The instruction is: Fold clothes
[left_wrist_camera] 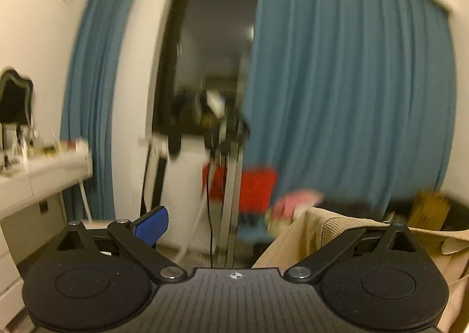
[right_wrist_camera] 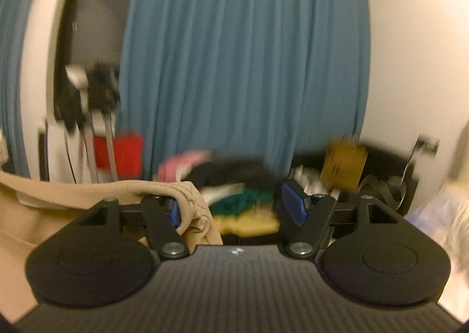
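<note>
A beige garment (left_wrist_camera: pixel 310 242) with a ribbed edge hangs between my two grippers, held up in the air. In the left wrist view my left gripper (left_wrist_camera: pixel 243 224) stands wide open; its left blue pad (left_wrist_camera: pixel 152 224) is bare, and the cloth drapes over and hides the right finger. In the right wrist view the garment's ribbed hem (right_wrist_camera: pixel 187 207) hangs over the left finger of my right gripper (right_wrist_camera: pixel 234 205), which is also wide open. Its right blue pad (right_wrist_camera: pixel 293 201) is bare. Both views are blurred by motion.
Blue curtains (left_wrist_camera: pixel 337 84) and a dark window (left_wrist_camera: pixel 211 49) fill the background. A white dresser (left_wrist_camera: pixel 38 177) with bottles stands at left. A metal stand (left_wrist_camera: pixel 228 186) and a red object (left_wrist_camera: pixel 255 186) are ahead. A heap of pink, green and yellow clothes (right_wrist_camera: pixel 243 204) and a brown bag (right_wrist_camera: pixel 343 166) lie below.
</note>
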A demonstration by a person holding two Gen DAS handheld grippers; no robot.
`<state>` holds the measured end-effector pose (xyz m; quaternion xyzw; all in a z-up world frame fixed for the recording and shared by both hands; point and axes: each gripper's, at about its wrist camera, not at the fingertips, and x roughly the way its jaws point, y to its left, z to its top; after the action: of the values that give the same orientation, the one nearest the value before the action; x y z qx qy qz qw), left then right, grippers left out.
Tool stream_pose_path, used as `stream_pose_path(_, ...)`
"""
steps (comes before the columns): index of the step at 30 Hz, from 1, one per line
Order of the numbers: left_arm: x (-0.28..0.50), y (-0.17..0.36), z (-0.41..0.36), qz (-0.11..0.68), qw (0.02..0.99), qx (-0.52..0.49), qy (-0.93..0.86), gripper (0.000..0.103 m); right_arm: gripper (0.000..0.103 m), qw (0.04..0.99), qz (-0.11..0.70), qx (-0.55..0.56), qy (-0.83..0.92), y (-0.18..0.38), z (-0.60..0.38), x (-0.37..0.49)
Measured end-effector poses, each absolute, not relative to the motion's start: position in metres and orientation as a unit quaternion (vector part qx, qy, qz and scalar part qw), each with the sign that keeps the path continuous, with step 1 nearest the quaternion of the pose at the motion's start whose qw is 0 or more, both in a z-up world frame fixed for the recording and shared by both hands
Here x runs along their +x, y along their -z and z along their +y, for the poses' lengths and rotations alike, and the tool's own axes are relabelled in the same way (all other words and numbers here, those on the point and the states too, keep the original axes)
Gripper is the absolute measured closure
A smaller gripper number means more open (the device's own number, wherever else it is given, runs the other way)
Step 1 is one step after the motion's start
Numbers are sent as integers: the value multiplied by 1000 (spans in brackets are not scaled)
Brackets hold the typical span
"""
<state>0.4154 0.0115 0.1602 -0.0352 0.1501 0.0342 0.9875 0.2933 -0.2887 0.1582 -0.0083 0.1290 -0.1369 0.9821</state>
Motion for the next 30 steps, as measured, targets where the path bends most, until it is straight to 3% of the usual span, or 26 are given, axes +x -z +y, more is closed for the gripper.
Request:
stream_pose_path(5,537,-11,-1,288,957,1,-34,3,34,961,257,-12,101,-23,-304,390)
stream_pose_path(8,586,47,-10,362,929,70,-28,5,34,937,342,-25,60,41,-308,435)
stream_pose_path(11,615,77,-8,435,896,86,2,5,34,909,413,-56,3,62,-298,464)
stream_pose_path(15,619,68,-1,478,875,44,64,2,34,886,454,-50,-76,44,-276,482)
stream_pose_path(20,554,31,-6,440,893,28,95,0,28,902,422,-3,-88,7,-261,447)
stream_pose_path(30,318,-37,27,322,940,-74,83,0,28,946,309,91,-45,-45,-258,258)
